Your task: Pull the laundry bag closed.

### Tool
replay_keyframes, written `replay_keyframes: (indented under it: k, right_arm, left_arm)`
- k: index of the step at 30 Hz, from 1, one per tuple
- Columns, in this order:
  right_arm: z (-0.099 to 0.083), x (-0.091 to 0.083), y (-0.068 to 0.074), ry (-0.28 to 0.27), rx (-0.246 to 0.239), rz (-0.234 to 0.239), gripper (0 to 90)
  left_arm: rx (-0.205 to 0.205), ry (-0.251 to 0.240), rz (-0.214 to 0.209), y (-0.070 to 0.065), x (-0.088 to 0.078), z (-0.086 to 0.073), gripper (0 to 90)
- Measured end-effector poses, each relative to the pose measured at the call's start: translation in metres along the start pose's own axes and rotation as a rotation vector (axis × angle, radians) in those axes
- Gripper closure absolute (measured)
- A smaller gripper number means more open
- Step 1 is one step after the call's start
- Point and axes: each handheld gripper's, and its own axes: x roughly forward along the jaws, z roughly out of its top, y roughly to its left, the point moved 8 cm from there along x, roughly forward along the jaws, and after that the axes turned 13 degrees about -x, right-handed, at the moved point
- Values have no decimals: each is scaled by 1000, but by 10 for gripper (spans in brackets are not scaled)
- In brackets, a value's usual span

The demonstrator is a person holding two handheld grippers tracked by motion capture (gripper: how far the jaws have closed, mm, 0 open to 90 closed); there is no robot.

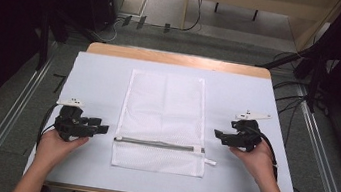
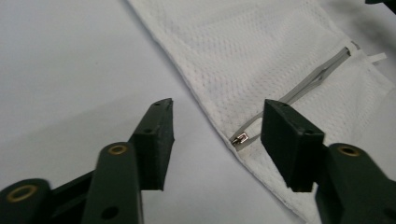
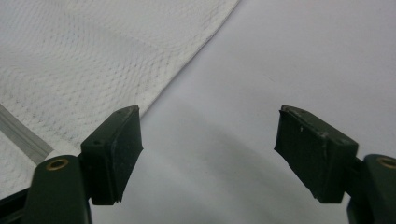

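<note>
A white mesh laundry bag [image 1: 162, 115] lies flat in the middle of the white table cover [image 1: 96, 73], with a grey zipper [image 1: 159, 144] running across it near its front end. The zipper's metal slider [image 2: 239, 138] sits at the bag's left edge, and a white tab [image 1: 209, 162] pokes out at the right. My left gripper [image 1: 104, 128] rests open just left of the bag at zipper height, jaws wide apart; the bag [image 2: 261, 60] and zipper [image 2: 317, 77] lie ahead. My right gripper [image 1: 217, 134] is open just right of the bag [image 3: 88, 51], holding nothing.
The table's wooden far edge [image 1: 178, 59] shows beyond the cover. Metal floor rails [image 1: 8, 118] run along both sides, cables [image 1: 289, 100] lie on the floor at right, and dark equipment [image 1: 30, 0] stands at the back left.
</note>
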Motion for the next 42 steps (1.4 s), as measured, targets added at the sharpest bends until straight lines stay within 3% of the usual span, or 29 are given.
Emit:
replay_keyframes:
  k: [2,4,10,15,42]
  right_arm:
    - [0,-1,1,4,4,3,271]
    - [1,0,1,0,-4,6,277]
    - [2,0,6,2,-13,14,301]
    - [3,-2,8,8,-16,20,347]
    - [2,0,11,24,-12,42,354]
  left_arm:
    - [-15,9,7,2,0,-1,433]
    - [-2,11,22,4,0,-1,427]
    - [-21,1,19,4,0,0,392]
    - [-20,24,21,3,1,-2,373]
    - [-18,26,28,6,0,-4,376]
